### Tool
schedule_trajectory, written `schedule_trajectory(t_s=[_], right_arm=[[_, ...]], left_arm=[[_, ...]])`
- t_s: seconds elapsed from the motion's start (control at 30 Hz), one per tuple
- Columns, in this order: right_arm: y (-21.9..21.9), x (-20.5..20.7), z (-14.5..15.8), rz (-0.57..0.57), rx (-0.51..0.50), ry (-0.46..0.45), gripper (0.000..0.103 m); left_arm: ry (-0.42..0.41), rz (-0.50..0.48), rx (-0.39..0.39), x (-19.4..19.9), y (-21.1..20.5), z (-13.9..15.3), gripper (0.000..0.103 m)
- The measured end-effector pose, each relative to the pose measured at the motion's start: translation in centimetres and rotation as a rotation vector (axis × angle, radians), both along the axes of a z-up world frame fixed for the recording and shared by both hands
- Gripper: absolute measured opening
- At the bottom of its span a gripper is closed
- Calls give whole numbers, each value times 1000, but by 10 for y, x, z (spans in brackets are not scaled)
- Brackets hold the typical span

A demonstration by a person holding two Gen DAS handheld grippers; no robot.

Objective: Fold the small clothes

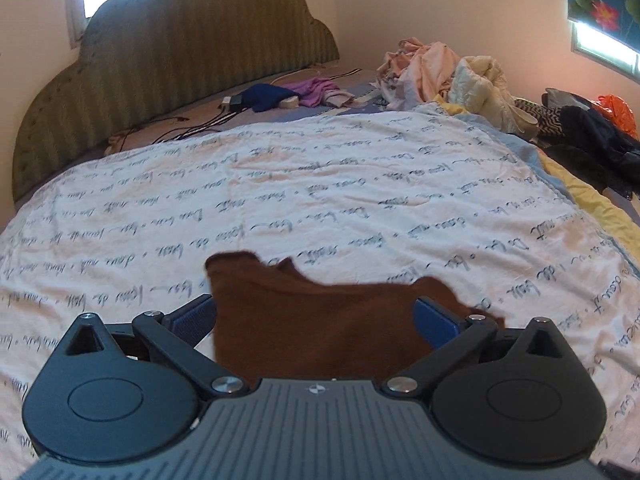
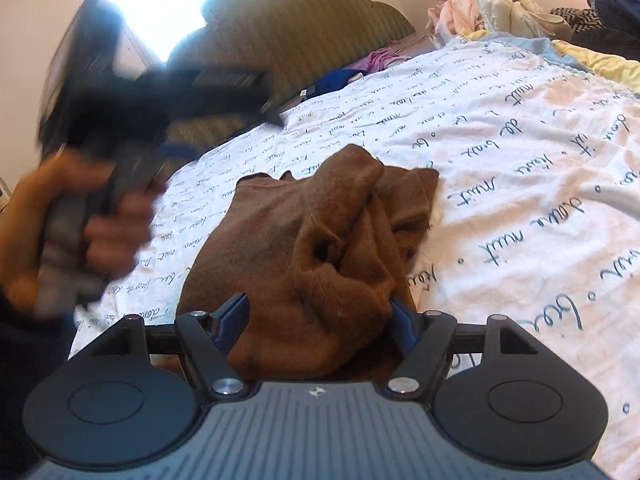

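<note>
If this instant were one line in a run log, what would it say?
left gripper: open, over brown garment | right gripper: open, garment bunched between jaws | garment lies on white bedspread | fold unfinished

i see the garment (image 2: 304,240) on the quilt (image 2: 500,160) right ahead — headboard (image 1: 180,64) behind it, laundry heap (image 1: 444,76) far right.

Showing each hand-held gripper, left (image 1: 316,316) and right (image 2: 318,320), as a ribbed grey body flanked by round black discs, black link arms fastened with silver screws, blue pads (image 1: 198,316) at the fingertips; dark sleeve edging lower left.
</note>
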State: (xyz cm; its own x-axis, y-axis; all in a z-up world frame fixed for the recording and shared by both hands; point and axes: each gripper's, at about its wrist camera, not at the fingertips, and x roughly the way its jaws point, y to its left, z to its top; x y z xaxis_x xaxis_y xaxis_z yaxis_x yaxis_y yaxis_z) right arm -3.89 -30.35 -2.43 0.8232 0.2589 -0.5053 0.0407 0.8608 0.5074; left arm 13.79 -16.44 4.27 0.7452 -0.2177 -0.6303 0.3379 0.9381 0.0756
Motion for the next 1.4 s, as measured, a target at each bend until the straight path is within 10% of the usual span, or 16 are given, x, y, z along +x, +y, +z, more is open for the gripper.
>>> schedule_trajectory(t_s=[0.1,0.17,0.27,0.83,1.0,1.1,1.4], right_arm=[[-5,10,-2,-2,53,10,66],[-9,15,-6,-33,81,38,28],[-18,16,-15,-66,143,60,12],[-31,-1,-20,-60,193,102,12],[-25,-3,-2,-58,72,74,31],[-24,-6,9,-42,-21,35,82],[-54,27,-25,164,182,104,86]], left_arm=[[-1,35,-20,-21,38,-13,103],[6,61,-30,-34,57,-20,103],[32,59,-59,-50,77,-27,103],[118,10,-74,-82,98,-65,103],[118,16,-82,-82,99,-61,103],[143,17,-123,-78,104,-61,103],[399,-68,-542,-33,126,-88,103]])
